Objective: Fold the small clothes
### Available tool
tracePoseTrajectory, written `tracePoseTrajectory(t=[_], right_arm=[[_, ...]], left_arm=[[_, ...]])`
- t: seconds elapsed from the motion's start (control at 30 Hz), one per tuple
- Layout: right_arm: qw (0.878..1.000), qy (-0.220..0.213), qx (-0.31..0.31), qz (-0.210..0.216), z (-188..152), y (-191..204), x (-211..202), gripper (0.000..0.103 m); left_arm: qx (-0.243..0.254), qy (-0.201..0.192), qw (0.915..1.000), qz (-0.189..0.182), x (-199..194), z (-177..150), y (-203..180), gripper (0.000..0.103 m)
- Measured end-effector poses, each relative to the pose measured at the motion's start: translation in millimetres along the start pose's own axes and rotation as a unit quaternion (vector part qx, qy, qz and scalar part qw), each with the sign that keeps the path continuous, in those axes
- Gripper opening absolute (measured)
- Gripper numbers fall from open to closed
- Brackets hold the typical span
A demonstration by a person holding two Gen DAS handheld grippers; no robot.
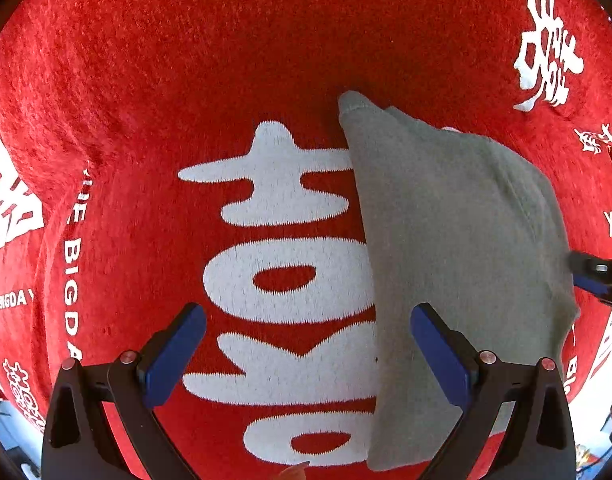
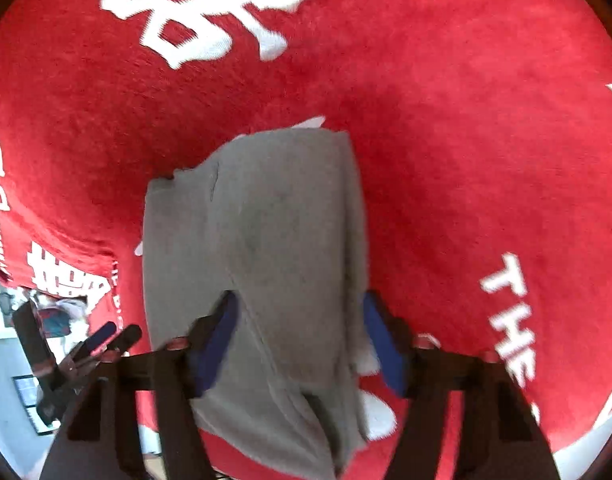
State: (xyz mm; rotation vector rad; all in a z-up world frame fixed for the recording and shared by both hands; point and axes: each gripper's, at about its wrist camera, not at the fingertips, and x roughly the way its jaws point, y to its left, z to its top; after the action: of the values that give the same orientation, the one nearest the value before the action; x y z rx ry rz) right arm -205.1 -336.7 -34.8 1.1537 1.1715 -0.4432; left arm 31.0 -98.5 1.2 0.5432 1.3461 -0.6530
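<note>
Two grippers are over one grey garment (image 1: 458, 264), which lies on a red blanket (image 1: 185, 60) woven with large white characters. In my left wrist view the garment sits from about 1 o'clock down to 5 o'clock, a narrow folded strip with a hemmed corner at its far end. My left gripper (image 1: 308, 354) points straight down with its blue pads spread wide and nothing between them except blanket and the garment's near edge; it holds nothing. I judge it hangs there so it is clear of the fold. At 3 o'clock in that view the tip of my right gripper (image 1: 598, 280) shows beside the cloth.

In my right wrist view the garment (image 2: 257, 240) fills the centre, its layers stacked lengthwise. My right gripper (image 2: 301, 336) straddles the near end at 6 o'clock, jaws partly apart; the blurred pads do not appear to be pinching, so I read it as not gripping. I judge it is placed to smooth or take that end.
</note>
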Motion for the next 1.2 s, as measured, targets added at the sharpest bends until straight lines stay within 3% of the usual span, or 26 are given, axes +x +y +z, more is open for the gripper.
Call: tracePoseTrajectory(t=[0.03, 0.07, 0.17, 0.33, 0.57, 0.63, 0.67, 0.7, 0.77, 0.83, 0.9, 1.2], right_arm=[[1.000, 0.009, 0.004, -0.005, 2, -1, 5, 0.019], [1.000, 0.012, 0.002, 0.001, 3, -1, 7, 0.013], [0.999, -0.017, -0.048, -0.019, -2, 14, -11, 0.008], [0.998, 0.017, -0.041, -0.040, -2, -2, 9, 0.008], [0.999, 0.006, -0.033, -0.022, -3, -2, -10, 0.012], [0.999, 0.001, -0.028, -0.018, -4, -7, -18, 0.019], [1.000, 0.001, -0.025, -0.016, -4, -9, -20, 0.030], [1.000, 0.002, -0.021, -0.015, -3, -12, -22, 0.049], [1.000, -0.001, -0.019, -0.006, -2, -16, -24, 0.061], [1.000, 0.001, -0.018, 0.000, -1, -19, -24, 0.062], [1.000, 0.004, -0.019, 0.003, 1, -22, -24, 0.071], [0.999, 0.014, -0.032, 0.020, 7, -22, -19, 0.079]], left_arm=[[0.002, -0.001, 1.0000, 0.002, 1, 1, -1, 0.102], [0.003, 0.000, 1.0000, 0.004, 1, 1, -3, 0.102], [0.003, 0.001, 1.0000, 0.006, 3, 3, -5, 0.102], [0.001, 0.009, 0.9999, 0.007, 9, 7, -9, 0.102], [0.005, 0.013, 0.9999, 0.005, 8, 10, -15, 0.102], [0.001, 0.013, 0.9999, -0.001, 8, 11, -15, 0.102], [0.000, 0.009, 0.9999, -0.011, 8, 12, -14, 0.102], [-0.003, 0.010, 0.9999, -0.014, 8, 12, -14, 0.102], [-0.007, 0.012, 0.9997, -0.017, 9, 13, -14, 0.102], [-0.006, 0.017, 0.9997, -0.015, 11, 13, -16, 0.102], [0.000, 0.021, 0.9997, -0.014, 13, 13, -17, 0.102], [0.020, 0.016, 0.9997, 0.003, 17, 19, -27, 0.102]])
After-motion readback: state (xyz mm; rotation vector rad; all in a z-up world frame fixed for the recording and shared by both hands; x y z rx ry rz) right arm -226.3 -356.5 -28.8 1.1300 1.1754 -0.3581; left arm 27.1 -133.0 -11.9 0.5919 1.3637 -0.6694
